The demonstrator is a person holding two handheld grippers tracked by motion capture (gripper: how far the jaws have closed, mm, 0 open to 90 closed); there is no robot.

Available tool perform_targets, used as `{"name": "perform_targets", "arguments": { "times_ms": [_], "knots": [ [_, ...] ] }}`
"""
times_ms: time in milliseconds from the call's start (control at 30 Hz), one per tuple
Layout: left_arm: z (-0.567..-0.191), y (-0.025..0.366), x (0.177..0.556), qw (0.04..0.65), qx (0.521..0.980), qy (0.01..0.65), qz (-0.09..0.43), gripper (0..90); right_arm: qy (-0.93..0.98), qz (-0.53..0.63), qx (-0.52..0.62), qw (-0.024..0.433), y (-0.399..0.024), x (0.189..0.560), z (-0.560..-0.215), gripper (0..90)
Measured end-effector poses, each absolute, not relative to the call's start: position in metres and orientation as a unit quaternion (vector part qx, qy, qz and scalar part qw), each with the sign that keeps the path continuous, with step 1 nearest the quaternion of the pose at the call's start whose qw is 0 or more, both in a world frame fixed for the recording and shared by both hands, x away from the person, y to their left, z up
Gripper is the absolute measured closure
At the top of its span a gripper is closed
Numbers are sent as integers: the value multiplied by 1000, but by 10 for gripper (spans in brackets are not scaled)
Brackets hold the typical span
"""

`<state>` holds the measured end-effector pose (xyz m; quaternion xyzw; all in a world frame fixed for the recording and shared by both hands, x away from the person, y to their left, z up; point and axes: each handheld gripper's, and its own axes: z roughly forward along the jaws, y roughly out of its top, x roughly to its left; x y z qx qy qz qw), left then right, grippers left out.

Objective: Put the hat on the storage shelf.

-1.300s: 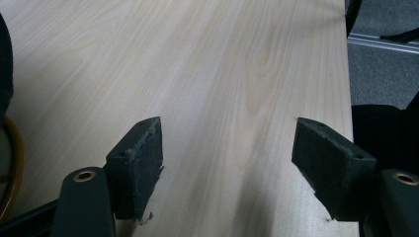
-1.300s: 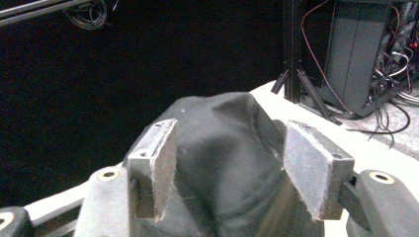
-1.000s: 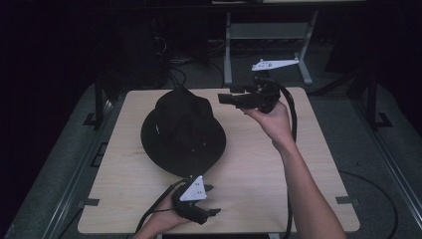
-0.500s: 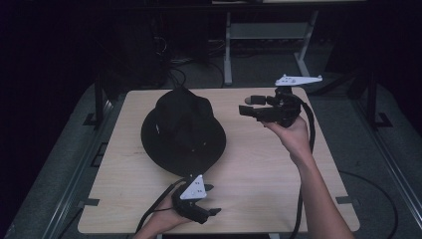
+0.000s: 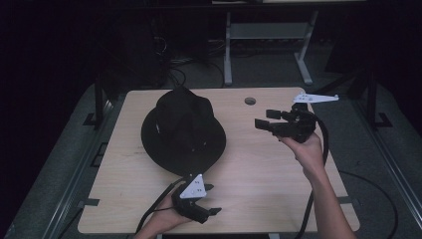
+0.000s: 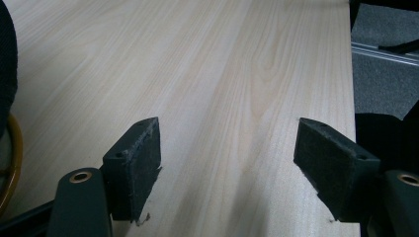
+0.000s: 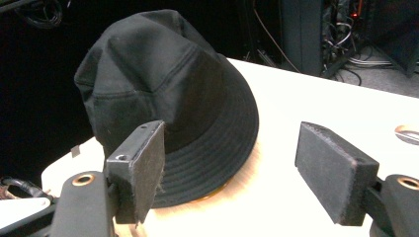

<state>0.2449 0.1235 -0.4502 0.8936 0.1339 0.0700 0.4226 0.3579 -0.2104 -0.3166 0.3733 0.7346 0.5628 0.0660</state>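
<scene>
Presently we are finding the black hat (image 5: 183,130) sitting brim-down on the left half of the pale wood-grain table (image 5: 259,184), a soft stitched-cloth piece with a creased crown. The right gripper (image 5: 263,119) is hovering to its right with jaws apart and empty, having just been opening, seemingly lining up on the brim. The left gripper (image 5: 211,199) is waiting at the near edge, jaws apart, nothing between the felt-like pads (image 6: 141,163).
</scene>
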Motion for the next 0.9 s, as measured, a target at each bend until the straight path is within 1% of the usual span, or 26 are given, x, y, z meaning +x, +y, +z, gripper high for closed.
{"name": "perform_targets", "arguments": {
  "times_ms": [200, 533, 900],
  "knots": [
    [-450, 123, 245, 423, 893, 133, 72, 255, 728, 563, 385, 68, -224, 350, -326, 258],
    [-449, 126, 245, 433, 887, 145, 73, 254, 714, 560, 413, 74, -257, 325, -353, 255],
    [-447, 131, 244, 436, 883, 153, 77, 251, 707, 557, 431, 69, -275, 302, -378, 249]
  ]
}}
